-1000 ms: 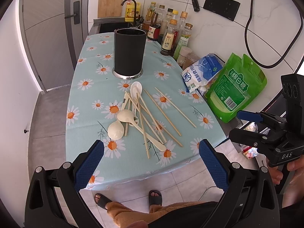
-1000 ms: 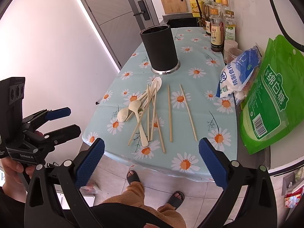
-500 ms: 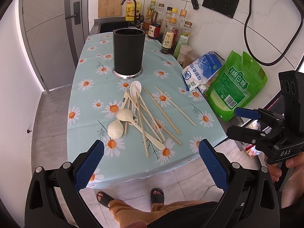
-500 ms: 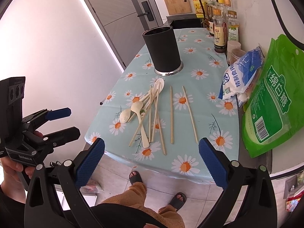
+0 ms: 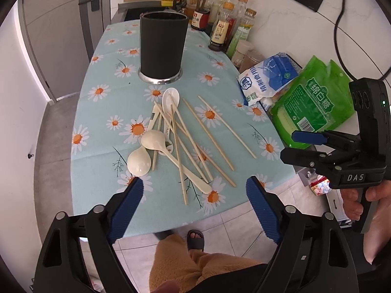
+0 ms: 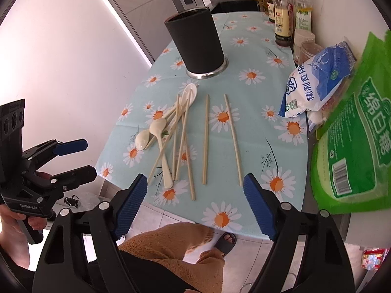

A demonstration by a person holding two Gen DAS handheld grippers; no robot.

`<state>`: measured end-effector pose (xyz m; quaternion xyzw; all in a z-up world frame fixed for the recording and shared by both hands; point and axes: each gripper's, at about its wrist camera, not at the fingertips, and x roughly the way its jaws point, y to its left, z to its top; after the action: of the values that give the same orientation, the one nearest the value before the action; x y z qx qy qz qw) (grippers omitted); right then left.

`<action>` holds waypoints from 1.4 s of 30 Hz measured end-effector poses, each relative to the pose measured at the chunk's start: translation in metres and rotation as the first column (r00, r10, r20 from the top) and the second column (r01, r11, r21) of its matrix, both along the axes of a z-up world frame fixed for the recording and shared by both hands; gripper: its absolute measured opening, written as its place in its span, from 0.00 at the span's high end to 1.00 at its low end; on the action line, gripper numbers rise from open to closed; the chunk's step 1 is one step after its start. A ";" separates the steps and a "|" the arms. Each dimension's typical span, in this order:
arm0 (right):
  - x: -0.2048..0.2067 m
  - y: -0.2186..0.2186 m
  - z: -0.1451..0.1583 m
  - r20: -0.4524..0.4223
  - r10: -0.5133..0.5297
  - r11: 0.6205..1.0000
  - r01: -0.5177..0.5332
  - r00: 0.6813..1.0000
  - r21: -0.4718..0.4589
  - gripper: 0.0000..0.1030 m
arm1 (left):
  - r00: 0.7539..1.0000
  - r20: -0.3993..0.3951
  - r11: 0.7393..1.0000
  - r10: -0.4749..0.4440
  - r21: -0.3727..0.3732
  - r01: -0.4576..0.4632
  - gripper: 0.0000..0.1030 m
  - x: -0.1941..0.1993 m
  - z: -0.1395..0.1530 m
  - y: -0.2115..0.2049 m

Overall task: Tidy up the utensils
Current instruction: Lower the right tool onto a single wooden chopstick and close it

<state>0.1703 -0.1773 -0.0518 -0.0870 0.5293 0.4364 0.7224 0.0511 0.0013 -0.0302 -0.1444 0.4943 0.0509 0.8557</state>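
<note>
Daisy-cloth surface (image 5: 102, 112) below: chopsticks and spoons (image 5: 180, 144) heaped at six o'clock of the black holder (image 5: 162, 46). Left hand-held gripper (image 5: 193, 204) and right hand-held gripper (image 6: 195, 202), jaws just narrowing, still spread, empty. Risk: crossed sticks could scatter when one is pinched.

We see a bench (image 5: 102, 112) under daisy-print cloth. A black holder (image 5: 162, 48) stands mid-bench; spoons (image 5: 146, 151) and chopsticks (image 5: 207, 136) lie scattered toward its near edge.

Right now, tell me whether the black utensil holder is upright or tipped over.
Upright. The black utensil holder stands on its metal base ring on the daisy tablecloth, mouth up, beyond the loose spoons and chopsticks.
</note>
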 end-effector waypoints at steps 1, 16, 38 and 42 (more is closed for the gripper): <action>0.005 0.004 -0.003 -0.008 -0.003 1.000 0.003 1.000 -0.017 0.28 | 1.000 -0.008 1.000 0.001 -0.009 -0.001 0.27 0.004 -0.004 0.005; 0.077 0.098 -0.057 -0.087 0.048 0.944 -0.074 0.995 -0.320 0.61 | 0.996 -0.064 0.973 -0.067 -0.226 0.051 0.57 0.057 -0.062 0.055; 0.099 0.168 -0.116 -0.115 0.090 0.782 -0.141 0.989 -0.608 0.88 | 0.979 -0.099 0.952 -0.178 -0.268 0.146 0.74 0.089 -0.088 0.066; 0.094 0.168 -0.118 -0.111 0.085 0.792 -0.135 0.990 -0.595 0.95 | 0.978 -0.107 0.957 -0.182 -0.246 0.151 0.74 0.092 -0.086 0.062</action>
<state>0.2643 -0.0088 -0.1703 -0.3252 0.6621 0.2904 0.6095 0.1429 0.0635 -0.1166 -0.1995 0.5614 -0.0713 0.8000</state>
